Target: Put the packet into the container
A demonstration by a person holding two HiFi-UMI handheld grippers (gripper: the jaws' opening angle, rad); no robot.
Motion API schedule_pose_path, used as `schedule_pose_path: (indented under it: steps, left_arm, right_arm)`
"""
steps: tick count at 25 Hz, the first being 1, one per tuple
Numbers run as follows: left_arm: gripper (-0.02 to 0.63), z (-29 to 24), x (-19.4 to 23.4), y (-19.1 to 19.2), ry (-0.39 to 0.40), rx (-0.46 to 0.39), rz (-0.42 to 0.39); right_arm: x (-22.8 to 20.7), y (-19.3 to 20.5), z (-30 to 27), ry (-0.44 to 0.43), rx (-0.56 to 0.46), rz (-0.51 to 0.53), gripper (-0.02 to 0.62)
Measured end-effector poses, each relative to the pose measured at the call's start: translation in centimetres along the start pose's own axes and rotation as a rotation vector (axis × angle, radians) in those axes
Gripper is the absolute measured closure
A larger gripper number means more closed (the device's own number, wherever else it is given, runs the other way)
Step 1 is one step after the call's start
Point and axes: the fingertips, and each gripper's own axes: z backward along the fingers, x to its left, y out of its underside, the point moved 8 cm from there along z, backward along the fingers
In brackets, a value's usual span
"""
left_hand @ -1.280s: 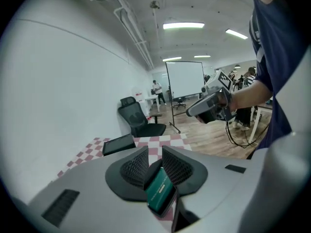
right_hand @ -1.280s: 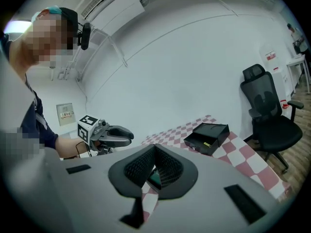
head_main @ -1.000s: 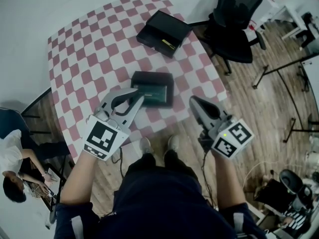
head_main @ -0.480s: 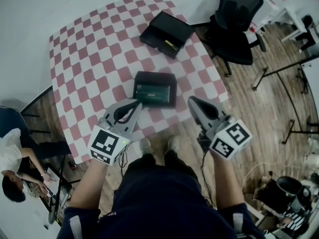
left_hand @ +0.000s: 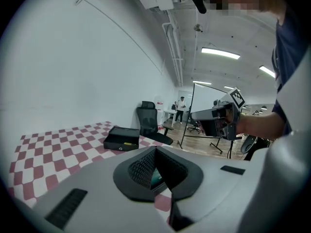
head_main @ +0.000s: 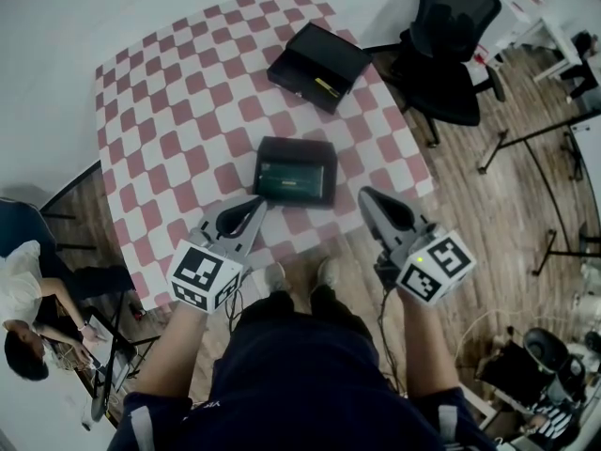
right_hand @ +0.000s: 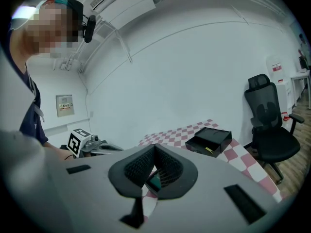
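A shallow black container (head_main: 296, 169) sits near the front edge of the checkered table (head_main: 169, 111). A green packet (head_main: 289, 178) lies flat inside it. My left gripper (head_main: 257, 204) hovers just short of the container's front left corner, jaws shut and empty. My right gripper (head_main: 365, 196) hangs off the table's front right, level with the container, and is also shut with nothing in it. In the left gripper view the fingertips (left_hand: 155, 150) meet, and a sliver of the green packet (left_hand: 155, 179) shows below them. The right gripper view shows the same: closed tips (right_hand: 154, 147) over the packet (right_hand: 155, 182).
A second black box (head_main: 317, 64) stands open at the table's far right; it also shows as a box (left_hand: 121, 138) in the left gripper view and a box (right_hand: 209, 141) in the right gripper view. A black office chair (head_main: 451, 45) stands right of the table. A person (head_main: 23, 318) sits at lower left.
My left gripper has drawn back from the container toward me and its jaws have closed. The container with the packet stays in place. The right gripper has barely moved.
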Motion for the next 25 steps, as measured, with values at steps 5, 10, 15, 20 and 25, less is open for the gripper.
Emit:
schedule_pose_path:
  steps: [5,10,15,20,25]
  left_arm:
    - [0.581,-0.5,0.5,-0.2,-0.005,0.001,0.008]
    - [0.581,-0.9,0.7,-0.2,-0.004,0.001,0.019]
    - [0.581,-1.3,0.7,-0.5,-0.002,0.006,0.014]
    - [0.581,-1.6,0.7,-0.6,-0.001,0.008,0.015]
    - [0.581,-1.7,0.8,-0.4,-0.001,0.010,0.018]
  right_arm:
    - [-0.5,0.1,-0.3,0.006,0.011,-0.003,0.580]
    - [-1.1,0.3,-0.4,0.012,0.019,-0.002,0.580]
    - [-1.5,0.2,-0.5,0.014,0.024,-0.004,0.580]
    - [-1.8,0.4,-0.6,0.010,0.031,-0.007,0.580]
    - [-1.9,0.7,-0.8,0.006,0.037,-0.011,0.580]
